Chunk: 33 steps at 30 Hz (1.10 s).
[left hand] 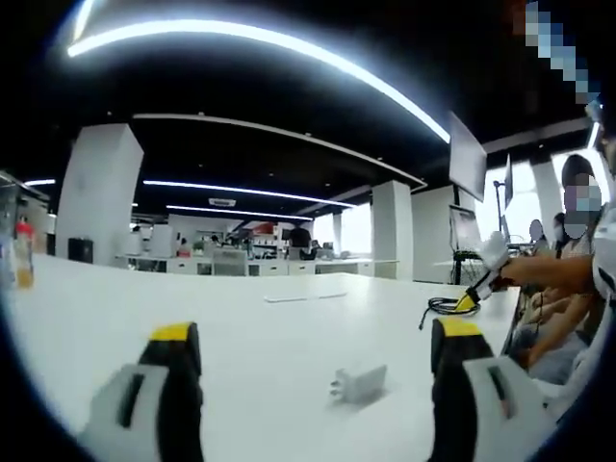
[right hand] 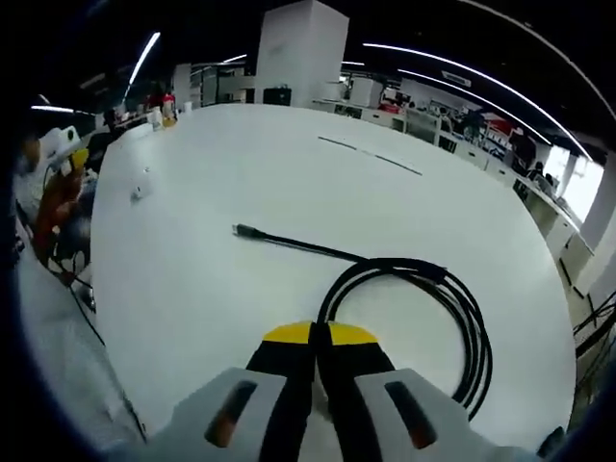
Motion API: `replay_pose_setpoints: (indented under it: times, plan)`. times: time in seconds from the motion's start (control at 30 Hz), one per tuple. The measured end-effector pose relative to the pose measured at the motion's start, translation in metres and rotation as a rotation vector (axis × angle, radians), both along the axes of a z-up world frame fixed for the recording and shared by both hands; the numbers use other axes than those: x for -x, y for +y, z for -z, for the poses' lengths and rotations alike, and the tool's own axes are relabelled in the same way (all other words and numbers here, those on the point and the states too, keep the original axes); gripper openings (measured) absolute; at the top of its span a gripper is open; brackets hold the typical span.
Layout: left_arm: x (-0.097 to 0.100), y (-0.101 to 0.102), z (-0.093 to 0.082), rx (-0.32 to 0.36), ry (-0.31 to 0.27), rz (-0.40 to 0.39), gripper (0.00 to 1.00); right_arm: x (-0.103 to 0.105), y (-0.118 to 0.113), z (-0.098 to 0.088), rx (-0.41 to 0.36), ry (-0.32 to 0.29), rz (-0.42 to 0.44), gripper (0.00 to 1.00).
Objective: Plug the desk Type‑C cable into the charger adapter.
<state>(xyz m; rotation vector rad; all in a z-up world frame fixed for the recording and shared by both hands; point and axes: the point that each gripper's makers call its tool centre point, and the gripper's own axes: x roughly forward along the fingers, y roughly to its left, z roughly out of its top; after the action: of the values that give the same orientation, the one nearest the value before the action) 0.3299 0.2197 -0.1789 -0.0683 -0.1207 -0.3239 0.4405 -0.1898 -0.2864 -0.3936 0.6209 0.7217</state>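
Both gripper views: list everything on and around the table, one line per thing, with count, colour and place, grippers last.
Charger adapter: one, white, on the table between the left gripper's jaws.
Cable: one, black, loosely coiled on the table ahead of the right gripper, plug end stretched out straight.
Table: one, white, large.
Bottle: one, orange contents, far table edge.
Pillars: two, white, background.
Ceiling light strips: several, white.
Left gripper: yellow-tipped jaws, open.
Right gripper: yellow-tipped jaws, shut, over the coil's near side.
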Motion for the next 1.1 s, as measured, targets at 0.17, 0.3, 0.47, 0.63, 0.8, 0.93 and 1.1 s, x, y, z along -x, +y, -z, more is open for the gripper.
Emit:
replay_pose_setpoints:
  times: [0.17, 0.3, 0.47, 0.63, 0.8, 0.93, 1.1]
  plan:
    - [0.002, 0.001, 0.001, -0.001, 0.001, -0.001, 1.0, 0.019, 0.006, 0.0, -0.001, 0.004, -0.016, 0.02]
    - [0.002, 0.001, 0.002, 0.0, 0.003, 0.0, 1.0, 0.032, 0.01, 0.0, -0.004, 0.005, -0.028, 0.02]
    - [0.003, 0.0, 0.001, 0.0, -0.003, 0.003, 1.0, 0.048, 0.018, -0.001, -0.012, 0.014, -0.045, 0.02]
    - [0.004, -0.001, 0.0, -0.003, -0.002, 0.006, 1.0, 0.061, 0.024, -0.001, -0.011, 0.018, -0.064, 0.02]
    - [0.004, -0.001, 0.001, -0.004, 0.001, 0.006, 1.0, 0.071, 0.029, 0.001, -0.019, 0.027, -0.072, 0.02]
    - [0.004, -0.001, 0.001, -0.004, -0.001, 0.005, 1.0, 0.078, 0.033, 0.002, -0.022, 0.034, -0.08, 0.02]
    - [0.004, -0.001, 0.001, -0.002, 0.0, 0.007, 1.0, 0.082, 0.035, 0.002, -0.023, 0.037, -0.086, 0.02]
